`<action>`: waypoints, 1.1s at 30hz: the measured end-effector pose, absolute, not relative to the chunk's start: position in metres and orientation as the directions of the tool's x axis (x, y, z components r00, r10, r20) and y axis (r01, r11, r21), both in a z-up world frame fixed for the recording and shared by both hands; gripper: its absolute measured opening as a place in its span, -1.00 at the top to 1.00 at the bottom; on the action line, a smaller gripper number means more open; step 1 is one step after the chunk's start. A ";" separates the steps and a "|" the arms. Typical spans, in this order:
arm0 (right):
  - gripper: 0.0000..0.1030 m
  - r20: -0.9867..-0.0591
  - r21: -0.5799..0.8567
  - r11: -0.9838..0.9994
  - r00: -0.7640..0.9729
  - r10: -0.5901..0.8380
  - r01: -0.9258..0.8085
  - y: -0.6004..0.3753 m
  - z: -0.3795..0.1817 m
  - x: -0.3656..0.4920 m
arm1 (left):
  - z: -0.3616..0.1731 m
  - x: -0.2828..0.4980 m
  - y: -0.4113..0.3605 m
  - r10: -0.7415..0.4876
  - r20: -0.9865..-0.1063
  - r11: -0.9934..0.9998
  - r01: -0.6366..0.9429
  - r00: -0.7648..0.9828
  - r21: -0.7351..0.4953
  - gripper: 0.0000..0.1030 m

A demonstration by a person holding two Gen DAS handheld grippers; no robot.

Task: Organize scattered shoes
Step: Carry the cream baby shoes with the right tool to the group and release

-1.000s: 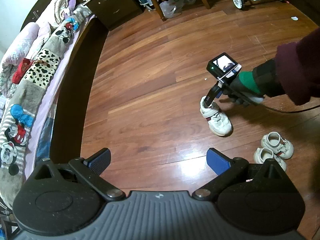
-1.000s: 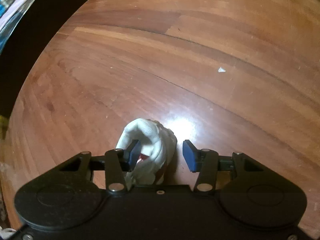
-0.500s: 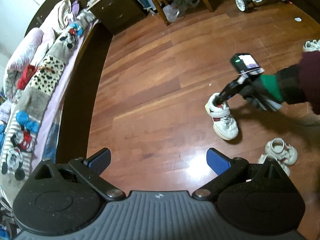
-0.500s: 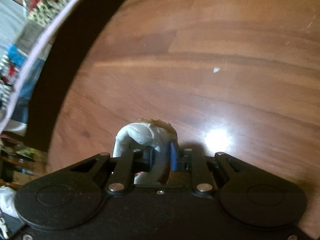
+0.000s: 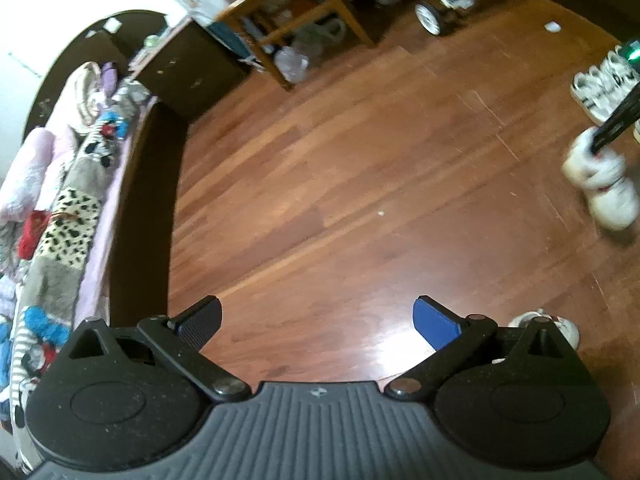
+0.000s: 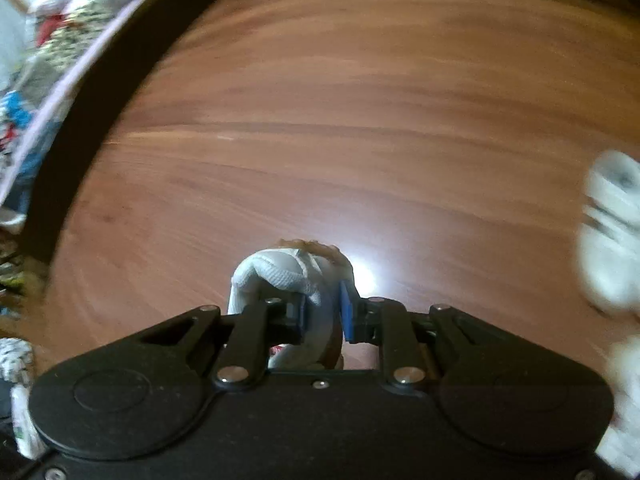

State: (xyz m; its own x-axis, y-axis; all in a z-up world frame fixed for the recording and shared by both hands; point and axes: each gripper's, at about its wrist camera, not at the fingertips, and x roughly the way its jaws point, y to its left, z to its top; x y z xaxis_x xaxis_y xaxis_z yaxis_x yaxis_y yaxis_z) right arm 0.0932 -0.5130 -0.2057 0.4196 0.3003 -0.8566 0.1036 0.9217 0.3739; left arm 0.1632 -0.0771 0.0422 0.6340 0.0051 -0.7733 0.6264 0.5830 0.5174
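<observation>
- Progress: early to mid, by my read — one shoe in hand, none of the loose ones clearly placed yet.
- Right gripper [image 6: 322, 314]: jaws closed on the collar of a white sneaker [image 6: 292, 276]. In the left wrist view that sneaker [image 5: 604, 188] hangs blurred at the far right, seemingly off the floor [image 5: 340, 184].
- Left gripper [image 5: 316, 320]: fingers wide apart, nothing between them, hovering over bare floor.
- Row of white shoes [image 5: 600, 84] sits at the far right, near the carried sneaker — likely the drop zone, though I can't confirm.
- Same or similar white shoes [image 6: 612, 232] show blurred at the right edge of the right wrist view.
- Small pale shoes [image 5: 560, 326] lie on the floor, part hidden behind the left gripper's right finger — not yet collected.
- Left to do: set the sneaker down by the row, then fetch the small shoes.
</observation>
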 end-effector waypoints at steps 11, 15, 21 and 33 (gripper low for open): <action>0.66 -0.932 0.263 0.910 0.328 0.155 0.319 -0.623 -0.262 0.030 | 0.011 0.177 -0.112 0.015 -0.806 0.538 0.675 0.591 0.505 -0.99; 0.66 -0.947 0.227 0.914 0.294 0.127 0.336 -0.633 -0.281 0.036 | 0.003 0.184 -0.117 0.022 -0.815 0.533 0.682 0.580 0.500 -0.99; 0.68 -0.961 0.191 0.920 0.254 0.105 0.342 -0.642 -0.299 0.053 | -0.012 0.192 -0.119 0.040 -0.829 0.519 0.697 0.558 0.495 -0.99; 0.72 -0.970 0.176 0.918 0.224 0.099 0.355 -0.653 -0.311 0.074 | -0.016 0.193 -0.121 0.045 -0.837 0.517 0.705 0.545 0.486 -0.99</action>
